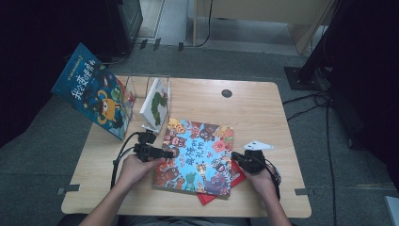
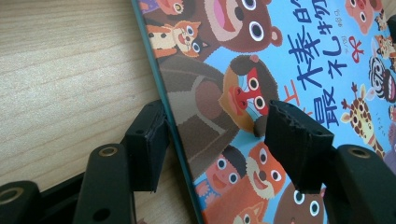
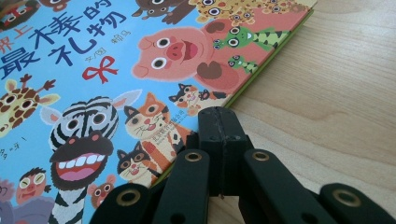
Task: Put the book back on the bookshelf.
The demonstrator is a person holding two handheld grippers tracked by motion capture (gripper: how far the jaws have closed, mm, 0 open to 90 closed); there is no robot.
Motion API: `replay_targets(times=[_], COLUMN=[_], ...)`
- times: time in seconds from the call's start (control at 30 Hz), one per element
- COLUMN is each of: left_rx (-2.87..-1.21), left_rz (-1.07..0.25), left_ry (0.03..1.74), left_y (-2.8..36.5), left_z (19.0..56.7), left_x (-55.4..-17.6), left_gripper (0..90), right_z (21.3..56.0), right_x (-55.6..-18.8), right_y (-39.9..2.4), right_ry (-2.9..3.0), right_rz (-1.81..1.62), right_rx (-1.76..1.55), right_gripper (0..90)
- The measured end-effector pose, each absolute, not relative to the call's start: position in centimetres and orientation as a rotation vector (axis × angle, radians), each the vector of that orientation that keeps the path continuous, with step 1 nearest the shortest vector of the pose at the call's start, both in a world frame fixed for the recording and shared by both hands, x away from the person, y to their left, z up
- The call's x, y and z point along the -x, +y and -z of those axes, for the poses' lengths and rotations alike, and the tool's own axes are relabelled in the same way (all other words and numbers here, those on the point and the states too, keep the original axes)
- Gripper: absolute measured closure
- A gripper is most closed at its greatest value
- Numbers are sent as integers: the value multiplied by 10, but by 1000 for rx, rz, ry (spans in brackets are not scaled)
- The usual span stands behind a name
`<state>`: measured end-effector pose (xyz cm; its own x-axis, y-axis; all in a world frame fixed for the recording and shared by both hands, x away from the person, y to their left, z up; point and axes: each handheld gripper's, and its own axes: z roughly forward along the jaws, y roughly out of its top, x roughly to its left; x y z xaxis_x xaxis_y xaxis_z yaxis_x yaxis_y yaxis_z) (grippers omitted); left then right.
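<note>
Big light-wood table [image 1: 263,113] with rounded corners takes up most of the high view, sitting on grey carpet with dark gear and cables around it. Lying flat near the front edge is the colourful hardcover picture book with cartoon animals on a blue cover [image 1: 196,155], long axis running away from the person and tilted a bit. It rests on a red book [image 1: 221,190] that peeks out at its near right corner.

The bit that matters: the left gripper [image 1: 167,153] comes at the book's left long edge side-on. In the left gripper view the jaws stand fairly wide with that edge [image 2: 175,135] running up between them — one pad on the table side, the other out over the cover, neither pressing that I can see. So it straddles the edge, no grip yet. I'd guess it needs to close there to lift that side.

The right gripper [image 1: 234,157] sits at the book's right edge, jaws fully closed with nothing between them, the tip just touching the cover's rim [image 3: 210,112] — looks like bracing.

Farther back there's a clear wire book stand [image 1: 141,89] with a white book [image 1: 156,106] leaning in it and a large blue picture book [image 1: 91,92] propped at the left.
</note>
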<state>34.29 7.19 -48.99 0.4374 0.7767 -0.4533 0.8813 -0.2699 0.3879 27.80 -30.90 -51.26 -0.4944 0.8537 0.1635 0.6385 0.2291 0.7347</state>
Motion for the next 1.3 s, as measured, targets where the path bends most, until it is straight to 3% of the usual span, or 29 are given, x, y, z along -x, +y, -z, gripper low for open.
replay_targets(times=[0.33, 0.4, 0.5, 0.67, 0.83, 1.1, 1.2, 1.3], left_rx=[-2041, -2016, -1936, -1979, -2052, -2082, -2082, -2125], left_rz=[254, 352, 503, 466, 452, 557, 613, 609], left_ry=[1351, 1328, 1248, 1201, 1196, 1243, 1265, 1261], left_y=[75, 73, 66, 55, 53, 56, 56, 50], left_z=[460, 456, 445, 415, 399, 378, 373, 364], left_x=[-341, -343, -345, -348, -352, -376, -385, -389], left_gripper=[445, 458, 550, 648, 646, 727, 761, 768], right_z=[513, 513, 513, 511, 511, 510, 509, 505], right_x=[-279, -279, -280, -279, -282, -287, -290, -290], right_y=[-310, -310, -308, -290, -282, -267, -266, -273], right_ry=[2231, 2232, 2239, 2293, 2303, 2319, 2333, 2331], right_rz=[-1131, -1128, -1123, -1100, -1129, -1151, -1141, -1139], right_rx=[-1422, -1423, -1416, -1312, -1282, -1231, -1213, -1210], right_gripper=[900, 900, 900, 900, 900, 900, 805, 780])
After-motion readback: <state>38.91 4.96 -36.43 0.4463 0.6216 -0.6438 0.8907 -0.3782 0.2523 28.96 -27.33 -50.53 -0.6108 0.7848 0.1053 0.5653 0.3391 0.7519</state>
